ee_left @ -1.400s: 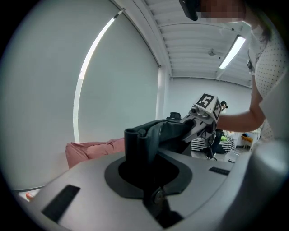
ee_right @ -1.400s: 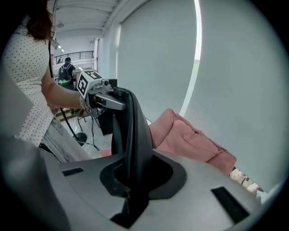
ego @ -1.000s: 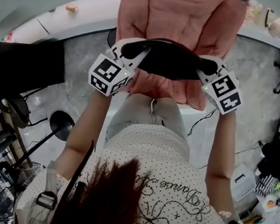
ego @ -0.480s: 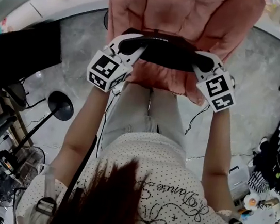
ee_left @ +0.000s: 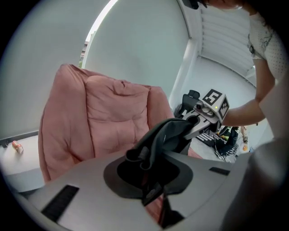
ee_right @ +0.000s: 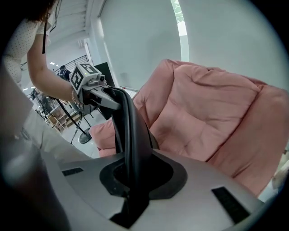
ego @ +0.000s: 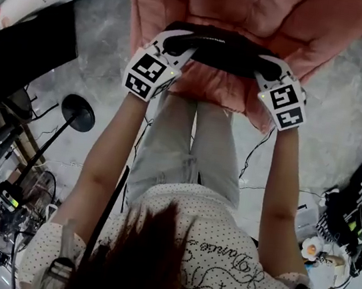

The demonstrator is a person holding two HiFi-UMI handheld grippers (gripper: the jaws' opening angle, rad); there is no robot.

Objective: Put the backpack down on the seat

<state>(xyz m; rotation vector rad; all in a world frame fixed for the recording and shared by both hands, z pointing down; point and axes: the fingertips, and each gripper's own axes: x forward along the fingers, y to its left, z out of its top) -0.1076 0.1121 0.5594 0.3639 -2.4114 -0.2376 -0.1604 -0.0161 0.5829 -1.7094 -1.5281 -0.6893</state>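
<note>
The black backpack (ego: 215,48) hangs stretched between both tools, over the front of the pink armchair seat (ego: 219,93). The right gripper (ee_right: 128,180) is clamped nearly closed on its fabric, while the left gripper (ee_left: 146,173) has its jaws opening with fabric between them. Recommended: lower both ends level until the cushion bears the weight, then release fully.

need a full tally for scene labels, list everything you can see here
backpack: one, black, held over the armchair's front edge
armchair: one, pink, padded, top of head view
round-based stand: one, black, on the floor at left
floor: grey, mottled
left hand-held gripper: one, white-grey, gripping the backpack, jaws opening
right hand-held gripper: one, white-grey, shut on the backpack
person: one, dotted white top, bottom of head view
</note>
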